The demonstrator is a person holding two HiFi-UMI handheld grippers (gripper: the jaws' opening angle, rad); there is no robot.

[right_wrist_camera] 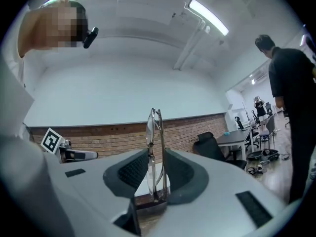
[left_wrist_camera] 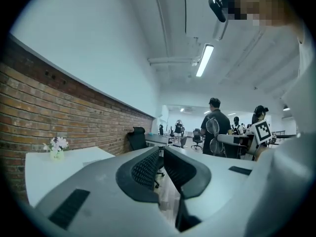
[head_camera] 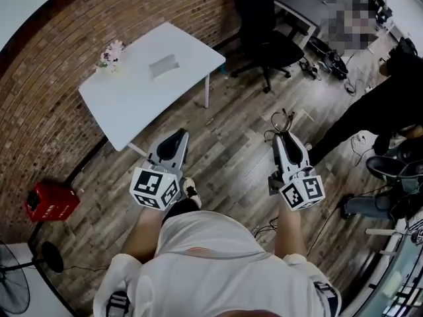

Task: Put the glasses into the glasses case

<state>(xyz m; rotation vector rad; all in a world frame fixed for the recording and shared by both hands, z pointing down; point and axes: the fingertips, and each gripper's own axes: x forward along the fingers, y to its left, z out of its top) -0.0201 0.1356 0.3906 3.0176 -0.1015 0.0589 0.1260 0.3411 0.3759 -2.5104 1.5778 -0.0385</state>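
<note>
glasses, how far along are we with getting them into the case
Done: the glasses are picked up, clamped upright in the right gripper's jaws. In hand: they are held over the wooden floor, short of the white table. Left: reaching the pale flat item there, probably the case, and putting them in. The left gripper's jaws hold nothing.

Readable text: I am finding none.
Left white cube with black square markers: I am seeing patterns only, no letters.
Right white cube with black square markers: I am seeing the same.
</note>
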